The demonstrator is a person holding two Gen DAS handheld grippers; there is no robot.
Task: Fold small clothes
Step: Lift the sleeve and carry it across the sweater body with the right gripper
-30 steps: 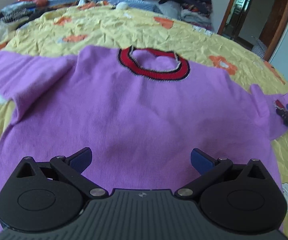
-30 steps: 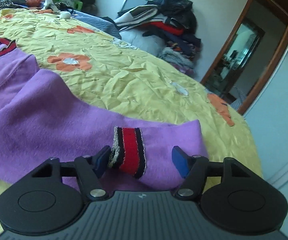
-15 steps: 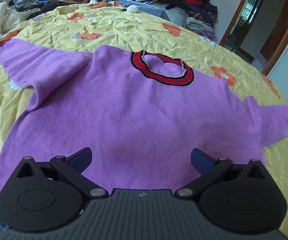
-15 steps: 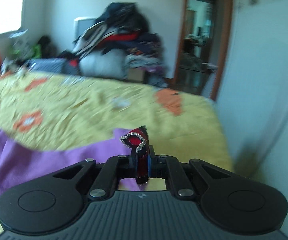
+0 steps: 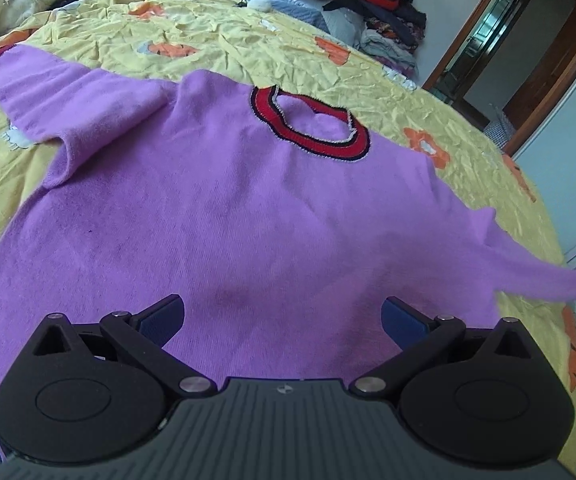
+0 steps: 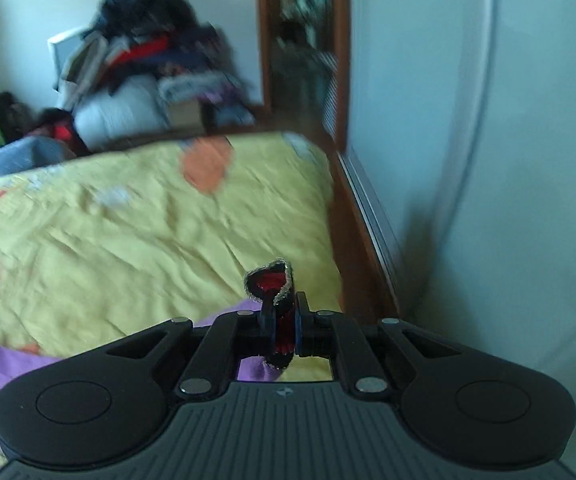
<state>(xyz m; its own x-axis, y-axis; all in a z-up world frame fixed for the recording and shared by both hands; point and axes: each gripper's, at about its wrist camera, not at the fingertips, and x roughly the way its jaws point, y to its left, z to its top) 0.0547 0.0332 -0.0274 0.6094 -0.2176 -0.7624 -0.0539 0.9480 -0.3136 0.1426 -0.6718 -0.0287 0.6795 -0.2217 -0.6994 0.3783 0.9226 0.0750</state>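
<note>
Yellow bedspread (image 5: 296, 52) with orange flowers covers the bed; heaped clothes (image 5: 376, 4) and a doorway (image 5: 484, 44) lie beyond. Purple sweater (image 5: 227, 216) spread flat on the bedspread, its red-and-black collar (image 5: 312, 124) toward the far side, one sleeve (image 5: 67, 100) extended at left. Left gripper (image 5: 281, 314) above the sweater's lower part, jaws spread wide, nothing between them. Right gripper (image 6: 285, 330), jaws clenched on the striped cuff (image 6: 273, 284) of the other sleeve, which stretches off toward the right edge of the left-wrist view; right-wrist view blurred.

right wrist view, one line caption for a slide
Right gripper pinching the purple sweater's striped cuff above the yellow bedspread.
</note>
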